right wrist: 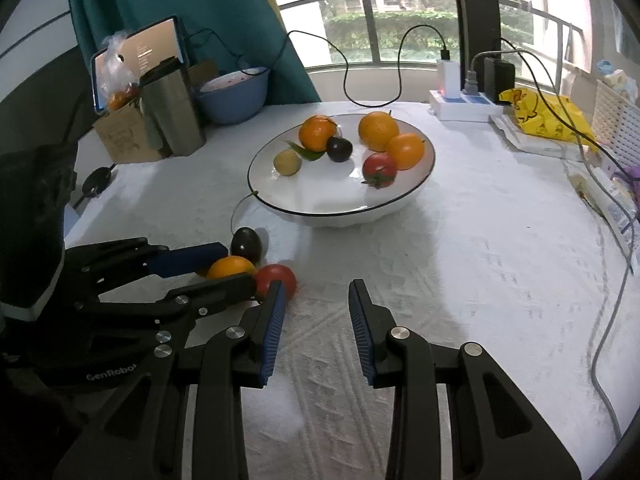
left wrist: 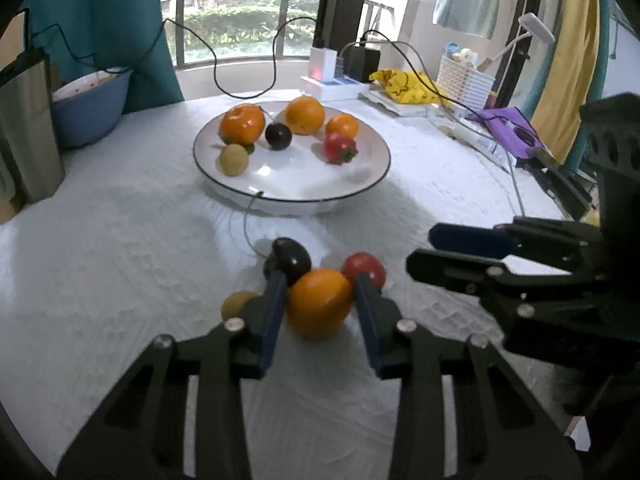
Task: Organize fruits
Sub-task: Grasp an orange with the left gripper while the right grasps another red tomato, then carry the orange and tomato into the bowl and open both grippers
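Note:
A white bowl point(left wrist: 360, 188) point(right wrist: 404, 200) with a dark rim holds several fruits: oranges, a dark plum, a yellow-green fruit and a tomato. On the cloth in front lie an orange point(left wrist: 318, 304) point(right wrist: 231, 267), a dark plum point(left wrist: 291, 258) point(right wrist: 247, 243), a red tomato point(left wrist: 364, 267) point(right wrist: 278, 278) and a yellow-green fruit point(left wrist: 236, 304). My left gripper point(left wrist: 320, 284) point(right wrist: 238, 266) has its jaws on both sides of the orange, seemingly touching it. My right gripper point(right wrist: 318, 292) point(left wrist: 420, 250) is open and empty, just right of the tomato.
A blue basin point(left wrist: 92, 108) point(right wrist: 236, 96), a steel canister point(right wrist: 172, 108) and a cardboard box point(right wrist: 120, 136) stand at the back left. A power strip point(right wrist: 464, 108), cables, a yellow bag point(right wrist: 544, 116) and a white basket point(left wrist: 464, 76) lie at the back right.

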`<state>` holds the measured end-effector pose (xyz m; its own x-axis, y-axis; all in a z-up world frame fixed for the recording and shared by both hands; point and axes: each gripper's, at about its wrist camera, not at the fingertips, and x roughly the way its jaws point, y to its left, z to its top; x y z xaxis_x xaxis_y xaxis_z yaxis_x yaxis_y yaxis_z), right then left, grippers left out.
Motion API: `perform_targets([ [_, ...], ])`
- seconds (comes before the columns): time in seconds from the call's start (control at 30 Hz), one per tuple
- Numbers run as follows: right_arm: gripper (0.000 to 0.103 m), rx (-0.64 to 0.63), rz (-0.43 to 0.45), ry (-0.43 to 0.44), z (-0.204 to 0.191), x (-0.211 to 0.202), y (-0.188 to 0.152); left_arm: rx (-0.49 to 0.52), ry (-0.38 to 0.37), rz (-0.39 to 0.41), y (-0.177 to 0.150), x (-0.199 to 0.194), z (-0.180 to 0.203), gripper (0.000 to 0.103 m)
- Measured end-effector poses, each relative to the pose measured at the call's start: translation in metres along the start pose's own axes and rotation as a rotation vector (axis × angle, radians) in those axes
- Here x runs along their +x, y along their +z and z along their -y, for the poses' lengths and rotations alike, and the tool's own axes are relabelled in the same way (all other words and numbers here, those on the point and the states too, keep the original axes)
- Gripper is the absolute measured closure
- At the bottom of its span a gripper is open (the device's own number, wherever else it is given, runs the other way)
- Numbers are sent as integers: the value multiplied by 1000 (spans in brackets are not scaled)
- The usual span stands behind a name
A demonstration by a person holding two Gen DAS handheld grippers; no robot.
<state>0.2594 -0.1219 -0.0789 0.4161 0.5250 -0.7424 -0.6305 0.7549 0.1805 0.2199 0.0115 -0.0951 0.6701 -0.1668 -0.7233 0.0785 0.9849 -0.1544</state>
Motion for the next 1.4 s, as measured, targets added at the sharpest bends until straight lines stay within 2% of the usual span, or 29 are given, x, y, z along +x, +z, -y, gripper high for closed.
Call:
perform_targets([
  [0.3, 68, -26, -28, 29, -15, 14, 6, -40, -27, 32, -5, -20, -13, 67],
  [0.77, 69, 14, -92, 84, -19, 42, 10, -107, -10, 91, 0, -38, -34, 67],
  [0.83, 73, 14, -91, 85, -19, 42, 10, -107, -14, 96, 1, -39, -34, 67],
  [1.4, 73, 10, -2, 80, -6, 17, 28, -79, 16, 134, 25, -42, -29, 67],
])
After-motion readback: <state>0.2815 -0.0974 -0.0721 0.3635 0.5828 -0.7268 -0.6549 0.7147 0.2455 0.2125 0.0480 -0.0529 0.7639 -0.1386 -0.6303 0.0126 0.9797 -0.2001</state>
